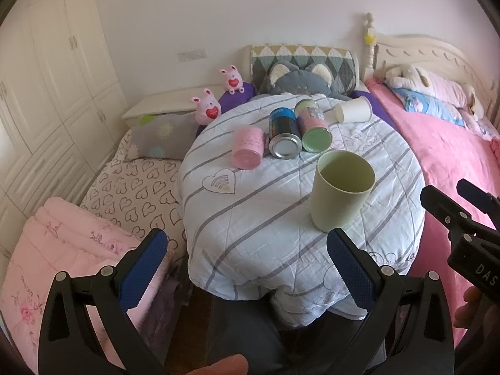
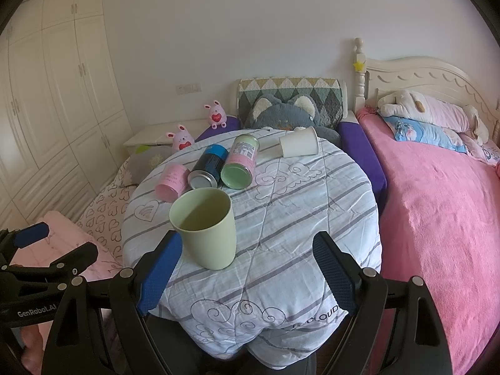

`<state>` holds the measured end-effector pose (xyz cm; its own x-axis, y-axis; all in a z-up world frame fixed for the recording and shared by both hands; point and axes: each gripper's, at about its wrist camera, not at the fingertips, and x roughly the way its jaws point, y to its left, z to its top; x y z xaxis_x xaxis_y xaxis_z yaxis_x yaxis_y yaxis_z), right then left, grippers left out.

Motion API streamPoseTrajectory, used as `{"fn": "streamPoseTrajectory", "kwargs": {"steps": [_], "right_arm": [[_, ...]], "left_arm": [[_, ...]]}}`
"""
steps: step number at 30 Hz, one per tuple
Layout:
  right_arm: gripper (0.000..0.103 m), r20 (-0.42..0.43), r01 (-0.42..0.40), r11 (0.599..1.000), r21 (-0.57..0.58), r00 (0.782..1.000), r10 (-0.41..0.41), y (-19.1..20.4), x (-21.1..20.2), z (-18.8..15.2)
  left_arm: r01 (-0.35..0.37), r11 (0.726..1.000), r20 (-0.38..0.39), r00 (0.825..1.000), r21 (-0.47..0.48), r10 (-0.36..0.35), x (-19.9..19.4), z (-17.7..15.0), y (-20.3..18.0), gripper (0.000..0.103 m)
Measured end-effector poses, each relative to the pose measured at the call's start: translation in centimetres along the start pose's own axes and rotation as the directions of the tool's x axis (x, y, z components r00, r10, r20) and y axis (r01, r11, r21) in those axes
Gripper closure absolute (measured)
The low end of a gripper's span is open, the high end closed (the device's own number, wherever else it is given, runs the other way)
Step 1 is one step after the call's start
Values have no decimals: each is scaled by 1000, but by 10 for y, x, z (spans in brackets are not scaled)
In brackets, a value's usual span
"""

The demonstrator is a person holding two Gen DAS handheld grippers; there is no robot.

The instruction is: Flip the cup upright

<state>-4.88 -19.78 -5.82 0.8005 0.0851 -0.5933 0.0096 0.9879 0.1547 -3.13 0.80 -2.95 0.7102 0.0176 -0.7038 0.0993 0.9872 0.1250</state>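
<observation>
A pale green cup point(image 1: 340, 189) point(image 2: 204, 228) stands upright, mouth up, on the round table under a striped quilt point(image 1: 265, 218) point(image 2: 281, 218). A white paper cup point(image 1: 354, 109) point(image 2: 298, 146) lies on its side at the table's far edge. My left gripper point(image 1: 247, 272) is open and empty, near the table's front edge, left of the green cup. My right gripper point(image 2: 247, 272) is open and empty, with its left finger point(image 2: 161, 275) just beside the green cup's base. It also shows at the right edge of the left wrist view point(image 1: 453, 206).
A pink can point(image 1: 247, 151) point(image 2: 171, 184), a dark blue can point(image 1: 283, 137) point(image 2: 207, 167) and a green-ended can point(image 1: 312, 129) point(image 2: 240, 162) lie on their sides behind the green cup. A pink bed point(image 2: 437, 206) is at the right, a heart-print bed point(image 1: 134, 187) at the left.
</observation>
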Motion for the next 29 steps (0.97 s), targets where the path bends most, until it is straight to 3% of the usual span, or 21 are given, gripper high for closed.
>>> {"fn": "streamPoseTrajectory", "kwargs": {"steps": [21, 29], "right_arm": [[16, -3, 0, 1000, -1, 1000, 0, 1, 1, 0], [16, -10, -1, 1000, -1, 1000, 1, 3, 4, 0]], "left_arm": [[-4, 1000, -2, 1000, -6, 4, -2, -6, 5, 0], [25, 999, -19, 1000, -36, -25, 3, -12, 9, 0]]}}
